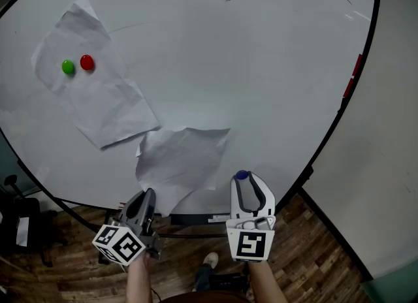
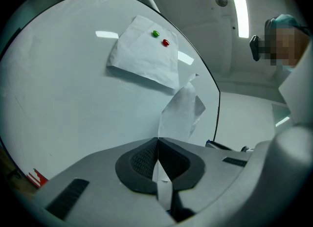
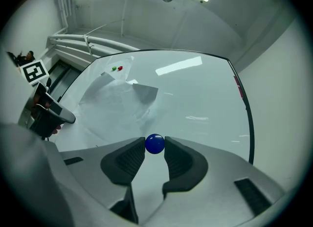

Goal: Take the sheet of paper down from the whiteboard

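A crumpled white sheet of paper [image 1: 181, 161] hangs loose in front of the lower whiteboard [image 1: 261, 66]. My left gripper [image 1: 149, 197] is shut on that sheet's bottom corner; in the left gripper view the sheet of paper [image 2: 182, 111] rises from between the pressed pads. My right gripper [image 1: 242, 176] is shut on a blue round magnet [image 1: 241, 175], which shows between the fingertips as the blue magnet [image 3: 155, 144] in the right gripper view. A second sheet [image 1: 91, 79] stays pinned to the board at upper left by a green magnet [image 1: 68, 67] and a red magnet [image 1: 87, 63].
The whiteboard's dark frame [image 1: 326, 138] curves down the right side, with a red patch [image 1: 353, 76] on its edge. Below the board are a wooden floor [image 1: 313, 243] and a shoe [image 1: 210, 260]. A dark object [image 1: 19, 223] stands at lower left.
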`<state>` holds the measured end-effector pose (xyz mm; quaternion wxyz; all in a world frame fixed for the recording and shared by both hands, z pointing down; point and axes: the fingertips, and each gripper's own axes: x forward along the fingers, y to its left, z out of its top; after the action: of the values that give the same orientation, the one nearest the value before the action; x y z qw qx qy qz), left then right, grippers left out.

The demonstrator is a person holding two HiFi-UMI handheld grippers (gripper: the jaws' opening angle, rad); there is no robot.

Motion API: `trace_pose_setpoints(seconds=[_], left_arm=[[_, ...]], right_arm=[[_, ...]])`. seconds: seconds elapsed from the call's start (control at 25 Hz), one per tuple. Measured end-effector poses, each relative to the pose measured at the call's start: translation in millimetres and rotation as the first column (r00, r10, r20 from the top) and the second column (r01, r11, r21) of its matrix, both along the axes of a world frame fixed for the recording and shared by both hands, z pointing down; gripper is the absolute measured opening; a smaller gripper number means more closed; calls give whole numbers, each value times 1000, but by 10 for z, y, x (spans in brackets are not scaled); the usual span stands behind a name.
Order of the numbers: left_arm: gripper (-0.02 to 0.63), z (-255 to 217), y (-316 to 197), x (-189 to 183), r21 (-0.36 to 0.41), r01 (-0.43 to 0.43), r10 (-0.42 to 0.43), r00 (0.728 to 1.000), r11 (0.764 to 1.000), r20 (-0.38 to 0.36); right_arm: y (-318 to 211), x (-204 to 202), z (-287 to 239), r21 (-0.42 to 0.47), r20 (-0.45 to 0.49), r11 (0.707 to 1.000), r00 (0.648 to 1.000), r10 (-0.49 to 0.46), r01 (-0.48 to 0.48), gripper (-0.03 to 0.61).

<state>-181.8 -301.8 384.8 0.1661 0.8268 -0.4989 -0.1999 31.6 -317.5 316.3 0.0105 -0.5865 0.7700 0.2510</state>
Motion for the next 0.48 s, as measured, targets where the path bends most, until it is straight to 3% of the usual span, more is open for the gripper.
trace_pose_setpoints(seconds=[0.48], left_arm=[[25,-12,3,-17,4,-4,4,1000,1000,1]], right_arm=[[2,-27,-4,2,-10,1000,1000,4,-4,135]])
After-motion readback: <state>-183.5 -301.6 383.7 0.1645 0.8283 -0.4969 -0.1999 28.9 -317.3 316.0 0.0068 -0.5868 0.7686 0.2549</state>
